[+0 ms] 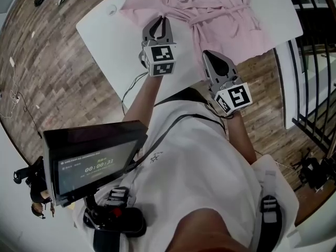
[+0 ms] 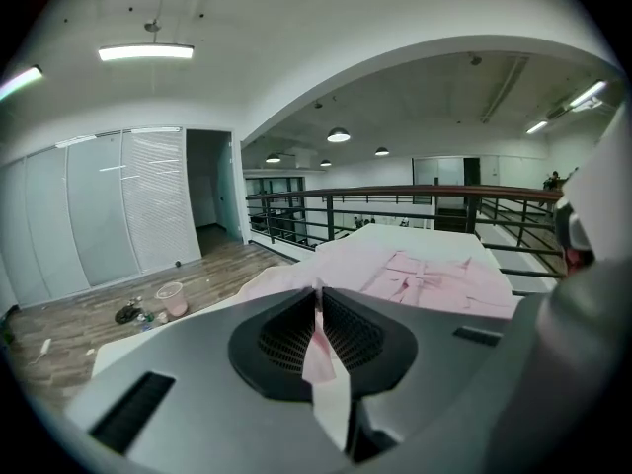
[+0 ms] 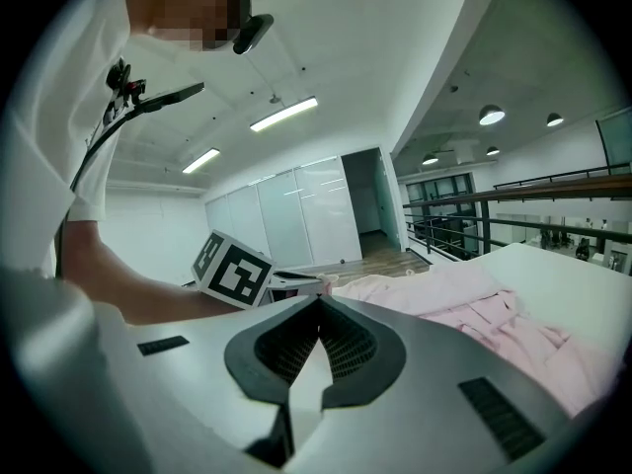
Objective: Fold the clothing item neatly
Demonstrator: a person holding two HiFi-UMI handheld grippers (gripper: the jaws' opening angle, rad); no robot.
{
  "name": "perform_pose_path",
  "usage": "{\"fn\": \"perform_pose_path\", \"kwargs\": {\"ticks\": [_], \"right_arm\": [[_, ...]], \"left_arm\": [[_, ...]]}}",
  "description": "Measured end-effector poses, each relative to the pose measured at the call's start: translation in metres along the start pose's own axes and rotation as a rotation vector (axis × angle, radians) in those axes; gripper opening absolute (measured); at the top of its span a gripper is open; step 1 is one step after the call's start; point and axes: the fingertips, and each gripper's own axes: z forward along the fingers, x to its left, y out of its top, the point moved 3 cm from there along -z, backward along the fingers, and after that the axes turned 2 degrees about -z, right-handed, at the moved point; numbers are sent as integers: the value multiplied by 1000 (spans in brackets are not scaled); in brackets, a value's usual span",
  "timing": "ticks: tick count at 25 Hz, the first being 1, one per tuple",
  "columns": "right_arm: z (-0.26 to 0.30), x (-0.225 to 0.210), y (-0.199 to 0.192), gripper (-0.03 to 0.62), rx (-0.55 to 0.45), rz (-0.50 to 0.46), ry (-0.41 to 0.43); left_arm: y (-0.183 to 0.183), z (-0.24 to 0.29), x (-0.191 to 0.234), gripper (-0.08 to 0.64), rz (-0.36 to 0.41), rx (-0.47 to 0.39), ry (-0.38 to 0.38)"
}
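A pink shirt (image 1: 210, 9) lies spread and rumpled on the white table (image 1: 110, 30). My left gripper (image 1: 161, 19) is at the shirt's near left edge and is shut on a fold of it. The left gripper view shows pink cloth (image 2: 318, 339) pinched between the jaws of the left gripper (image 2: 318, 289), with the rest of the shirt (image 2: 434, 279) beyond. My right gripper (image 1: 206, 52) hovers at the shirt's near edge by the table's front. In its own view the right gripper (image 3: 318, 299) is shut, with no pink cloth between the jaws; the shirt (image 3: 494, 324) lies to the right.
A black railing (image 1: 315, 62) runs along the right, past the table's end. A dark screen on a stand (image 1: 94, 161) sits at my lower left. Wooden floor surrounds the table, with a small pink bin (image 2: 172, 297) and litter on it.
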Motion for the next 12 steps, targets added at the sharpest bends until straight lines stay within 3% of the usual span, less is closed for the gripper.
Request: {"fn": "perform_pose_path", "kwargs": {"ticks": [6,12], "right_arm": [[-1,-24,-5,3,18,-2,-27],[4,-59,-16,3,52,28,67]], "left_arm": [[6,35,-25,28,-15,-10,-50],[13,68,-45,28,-41,5,8]]}}
